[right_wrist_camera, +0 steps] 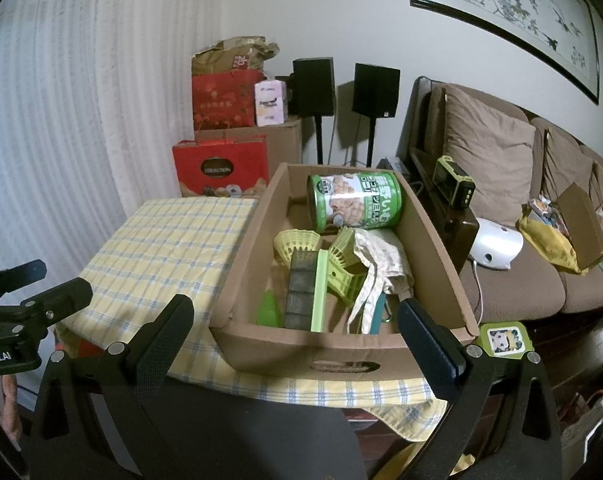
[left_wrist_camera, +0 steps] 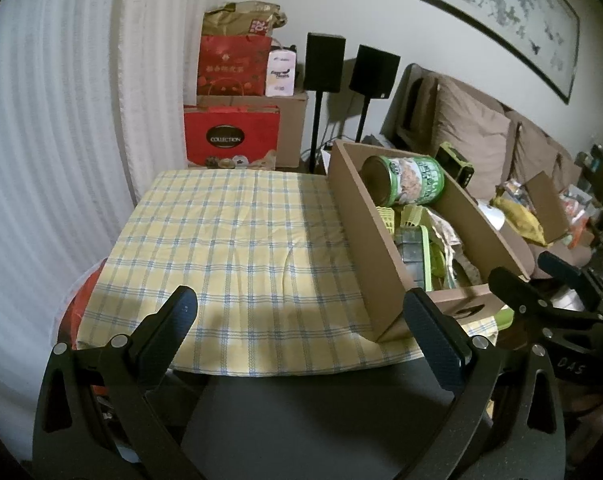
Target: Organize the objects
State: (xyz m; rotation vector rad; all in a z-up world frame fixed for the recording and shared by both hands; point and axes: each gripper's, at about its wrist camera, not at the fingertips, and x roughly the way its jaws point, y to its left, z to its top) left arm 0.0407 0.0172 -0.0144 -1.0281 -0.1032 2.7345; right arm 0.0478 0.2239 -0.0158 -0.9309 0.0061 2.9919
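Left tongs [left_wrist_camera: 301,320]: fingers spread wide, nothing between them, hovering over the near edge of the desk [left_wrist_camera: 229,240] w/ its yellow-blue check cloth. Right tongs [right_wrist_camera: 297,324]: also spread wide, holding nothing, hovering at the near wall of the cardboard box [right_wrist_camera: 341,354]. Each pair shows at the edge of the other's view.

1 box, open-topped, on the right part of the desk; oval handle slot in its near wall. Inside, counted:
- 1 green can [right_wrist_camera: 355,200], lying on its side at the far end.
- 2 yellow-green shuttlecocks [right_wrist_camera: 295,242], approx. mid-box, just in front of the can.
- 1 dark segmented block w/ a light green strip [right_wrist_camera: 305,288] along its right side, running front to back.
- 1 green lattice piece [right_wrist_camera: 347,284] right of that strip.
- 1 crumpled pale cloth or bag [right_wrist_camera: 375,264] toward the right wall.
- 1 small green rounded item [right_wrist_camera: 269,308] at the near left; can't tell what it is.
- 1 teal edge under the cloth, mostly hidden.

Outside the box: 1 small green-framed tile w/ a cartoon face [right_wrist_camera: 503,338] by its near right corner. Left part of the desk carries only the cloth.

Beyond the desk: 2 red gift bags [left_wrist_camera: 231,136], 2 black speakers [left_wrist_camera: 325,62] on stands, 1 brown sofa [right_wrist_camera: 501,200] w/ cushions and clutter, 1 framed picture [left_wrist_camera: 501,12] on the wall.
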